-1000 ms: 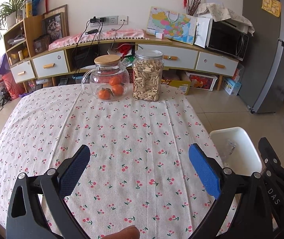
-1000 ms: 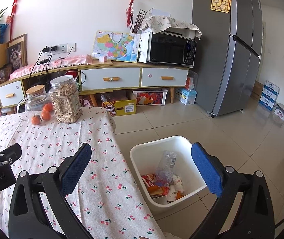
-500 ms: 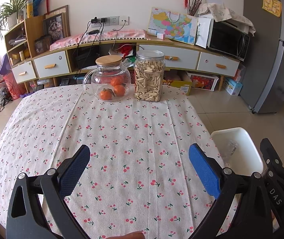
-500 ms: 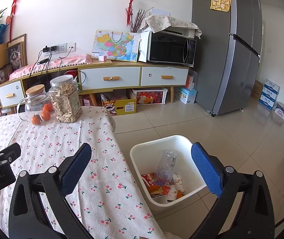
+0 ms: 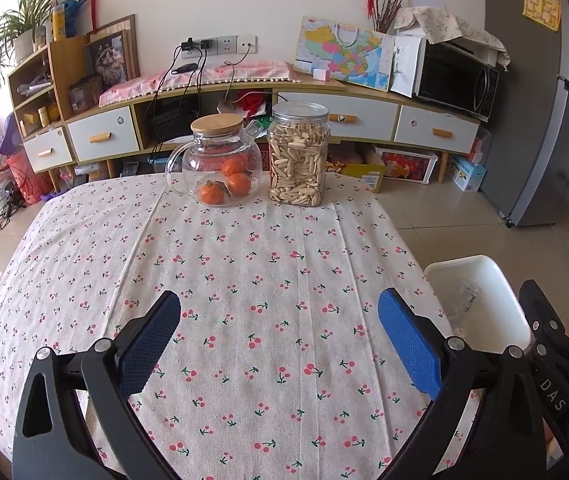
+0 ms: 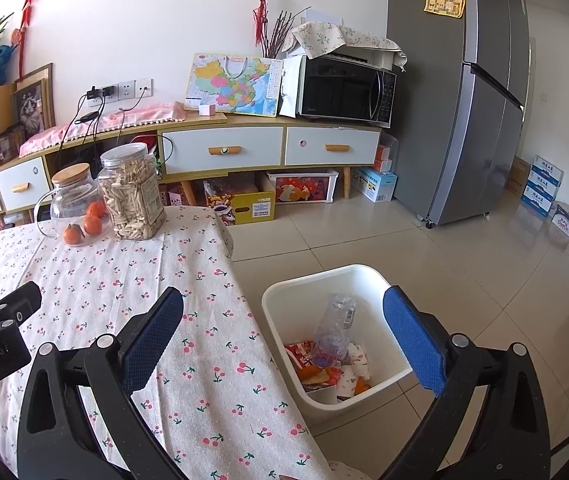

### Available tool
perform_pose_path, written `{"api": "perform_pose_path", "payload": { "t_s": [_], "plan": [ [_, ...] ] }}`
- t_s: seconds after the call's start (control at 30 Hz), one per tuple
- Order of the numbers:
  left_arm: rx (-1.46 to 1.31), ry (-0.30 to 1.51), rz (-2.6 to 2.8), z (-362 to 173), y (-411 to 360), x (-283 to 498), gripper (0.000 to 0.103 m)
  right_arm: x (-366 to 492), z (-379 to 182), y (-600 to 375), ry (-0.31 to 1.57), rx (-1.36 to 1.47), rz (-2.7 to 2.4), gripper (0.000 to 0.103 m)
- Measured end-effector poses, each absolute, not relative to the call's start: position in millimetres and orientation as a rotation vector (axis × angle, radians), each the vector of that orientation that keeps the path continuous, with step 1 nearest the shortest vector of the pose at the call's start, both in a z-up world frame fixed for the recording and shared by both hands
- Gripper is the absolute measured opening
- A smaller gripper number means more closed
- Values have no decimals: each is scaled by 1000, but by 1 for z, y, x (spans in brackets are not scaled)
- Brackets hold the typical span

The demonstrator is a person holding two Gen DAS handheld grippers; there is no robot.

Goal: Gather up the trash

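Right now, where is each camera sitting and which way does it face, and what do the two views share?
Left wrist: on the left tongs, open, low over the cherry-print tablecloth, facing the sideboard; the right tongs edge in at right.
Right wrist: on the right tongs, open, at the table's edge, facing the white trash bin and fridge; the left tongs and a fingertip show at left.
Shared: glass teapot, seed jar, bin.

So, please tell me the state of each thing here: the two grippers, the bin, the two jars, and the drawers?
Left gripper: open, empty, over the table.
Right gripper: open, empty.
Bin: on the floor, no lid, partly filled with trash.
Teapot: lid on, holds oranges.
Seed jar: lid on, nearly full.
Drawers: shut.
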State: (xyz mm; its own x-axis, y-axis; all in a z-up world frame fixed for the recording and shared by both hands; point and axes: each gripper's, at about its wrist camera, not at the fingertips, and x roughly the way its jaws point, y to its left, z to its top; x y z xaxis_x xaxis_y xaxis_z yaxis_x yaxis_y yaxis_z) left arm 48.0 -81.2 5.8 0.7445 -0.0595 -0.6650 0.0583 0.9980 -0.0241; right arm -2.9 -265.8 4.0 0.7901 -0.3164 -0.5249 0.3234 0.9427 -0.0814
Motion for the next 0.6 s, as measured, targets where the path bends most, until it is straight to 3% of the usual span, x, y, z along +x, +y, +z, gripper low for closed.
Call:
{"api": "perform_pose_path", "payload": {
  "t_s": [0.6],
  "plan": [
    [8, 763, -75, 4, -88, 50, 96, -3, 6, -268, 566, 17, -344, 96]
  ]
}}
